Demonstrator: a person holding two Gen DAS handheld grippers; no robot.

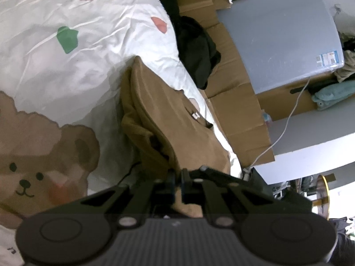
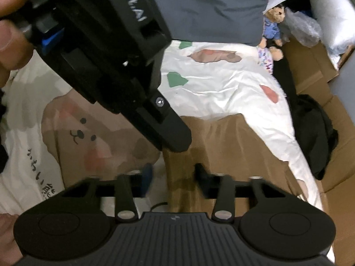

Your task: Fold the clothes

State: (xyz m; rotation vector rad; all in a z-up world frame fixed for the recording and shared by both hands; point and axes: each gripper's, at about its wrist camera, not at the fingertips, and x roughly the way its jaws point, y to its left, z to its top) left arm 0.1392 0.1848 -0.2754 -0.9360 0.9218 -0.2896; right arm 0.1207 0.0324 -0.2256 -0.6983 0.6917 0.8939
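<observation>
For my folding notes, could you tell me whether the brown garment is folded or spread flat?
Partly folded: the brown garment lies doubled in layers on the bedsheet, its near end pinched in the left tool.

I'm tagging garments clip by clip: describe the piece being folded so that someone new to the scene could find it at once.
Start from the white bedcover printed with cartoon bears. Near its edge beside the flattened cardboard lies the brown garment, partly folded, with the left tongs shut on its near end. It is the only plain brown cloth there; the black garment lies off the bed on the cardboard.
</observation>
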